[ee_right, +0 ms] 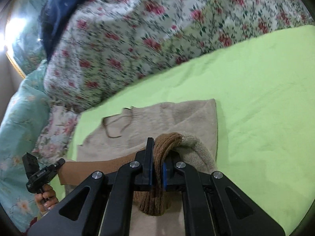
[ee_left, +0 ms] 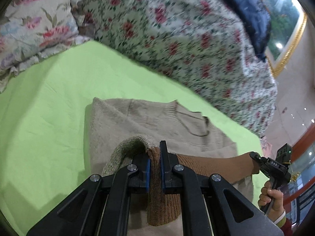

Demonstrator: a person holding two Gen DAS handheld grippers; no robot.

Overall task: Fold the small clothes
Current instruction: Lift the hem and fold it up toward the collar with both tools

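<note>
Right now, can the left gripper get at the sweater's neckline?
Probably not yet: the left gripper is shut on the brown hem. The neckline lies uncovered ahead, so the path itself looks free.

The right tool (ee_right: 156,169) pinches a bunched brown ribbed knit hem (ee_right: 163,143) of a beige knitted sweater (ee_right: 177,116) lying on the lime-green sheet (ee_right: 256,98). At nine o'clock, the left tool (ee_right: 61,162) grips the same hem.

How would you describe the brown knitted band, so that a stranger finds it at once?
Find the green sheet; the beige sweater lies on it. The brown ribbed band is the sweater's near edge, stretched between both claws, darker than the rest.
</note>
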